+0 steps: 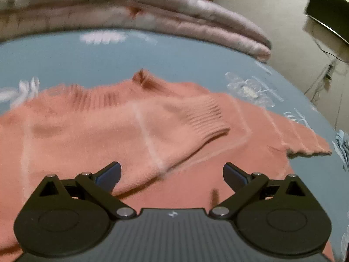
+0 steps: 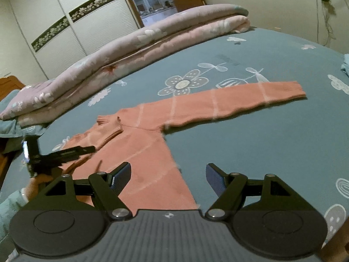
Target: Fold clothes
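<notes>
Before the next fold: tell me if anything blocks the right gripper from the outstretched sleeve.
Nothing visible does. The right gripper is open over the sweater; only bare bedsheet lies between it and the outstretched sleeve.

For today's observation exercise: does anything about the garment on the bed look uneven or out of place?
Yes. The salmon-pink knitted sweater lies lopsided on the teal flower-print bedsheet: one sleeve is folded across the body, while the other sleeve stretches straight out to the side. Both grippers, left and right, are open.
</notes>
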